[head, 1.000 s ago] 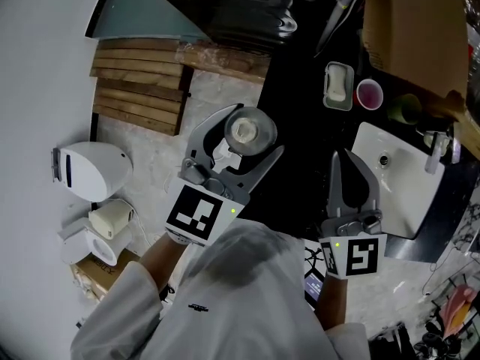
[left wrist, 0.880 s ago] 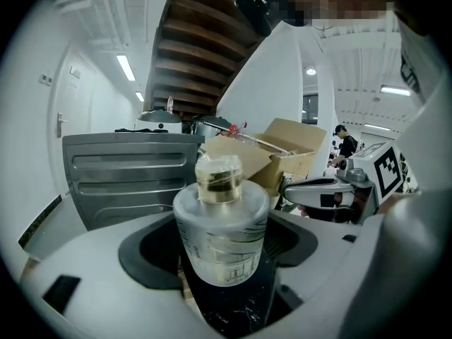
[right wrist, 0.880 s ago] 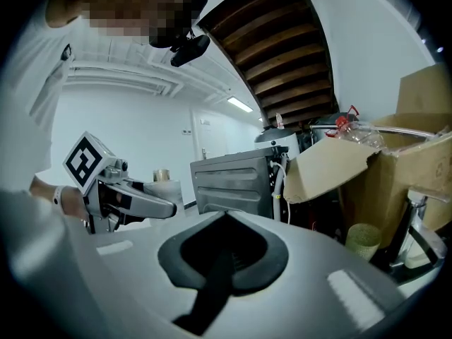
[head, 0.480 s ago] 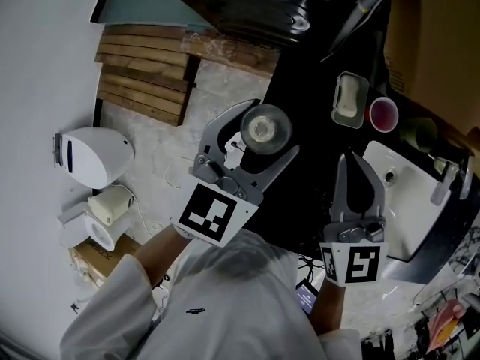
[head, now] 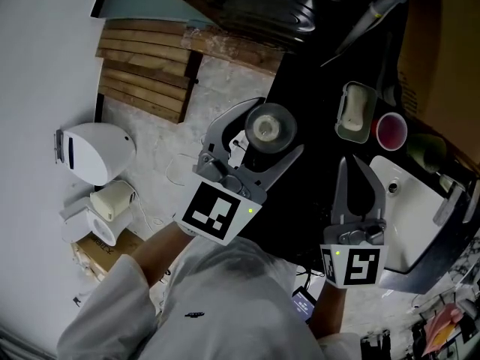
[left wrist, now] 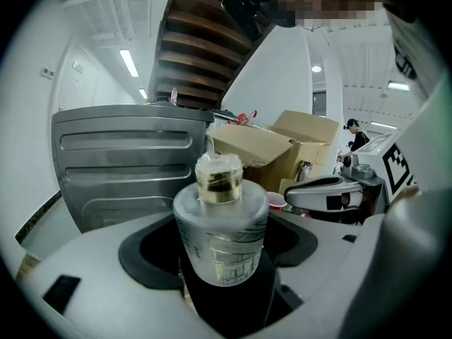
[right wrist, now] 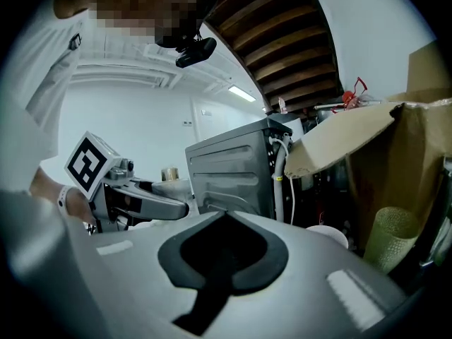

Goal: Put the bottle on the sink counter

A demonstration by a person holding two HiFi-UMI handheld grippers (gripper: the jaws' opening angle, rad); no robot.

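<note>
- The left gripper pinches a frosted glass bottle round its body, upright, gold collar on top; the right gripper hangs beside it with jaws pressed together, holding nothing.
- The bottle is held above the left edge of the black sink counter.
- Farther along the counter stand a soap dish, a pink cup and the white sink.
</note>
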